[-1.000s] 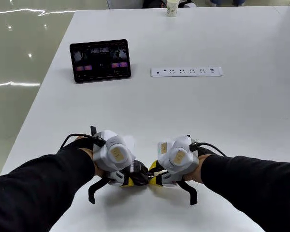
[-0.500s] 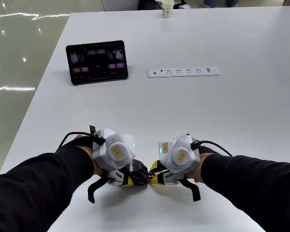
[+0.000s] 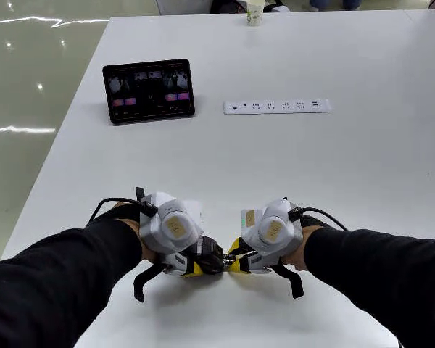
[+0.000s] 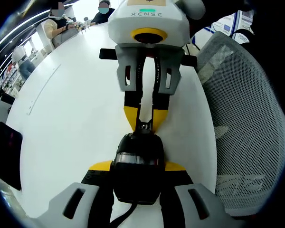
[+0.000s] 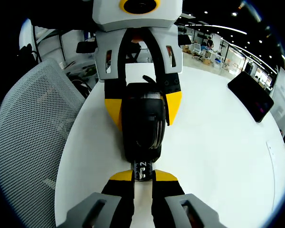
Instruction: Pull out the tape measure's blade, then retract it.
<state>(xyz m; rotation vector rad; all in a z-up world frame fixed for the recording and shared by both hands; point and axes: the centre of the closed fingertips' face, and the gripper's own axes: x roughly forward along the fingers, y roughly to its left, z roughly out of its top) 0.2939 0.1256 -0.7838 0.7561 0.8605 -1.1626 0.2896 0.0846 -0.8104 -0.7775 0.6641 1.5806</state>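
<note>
At the near edge of the white table (image 3: 333, 167), your two grippers meet tip to tip between your forearms. Your left gripper (image 3: 194, 268) is clenched on the black tape measure (image 5: 142, 126), with its yellow-tipped jaws pressing the case from both sides. Your right gripper (image 5: 142, 176) faces it from the right, its jaws pinched together on the blade (image 5: 142, 169). Only a short stretch of blade, printed with a 2, shows between the case and those jaws. The case sits low over the table, but the pictures do not show whether it touches the surface. Far across the table, a dark tablet (image 3: 149, 90) stands to the left and a white power strip (image 3: 278, 106) lies to its right. A cup (image 3: 256, 11) sits at the far edge.
</note>
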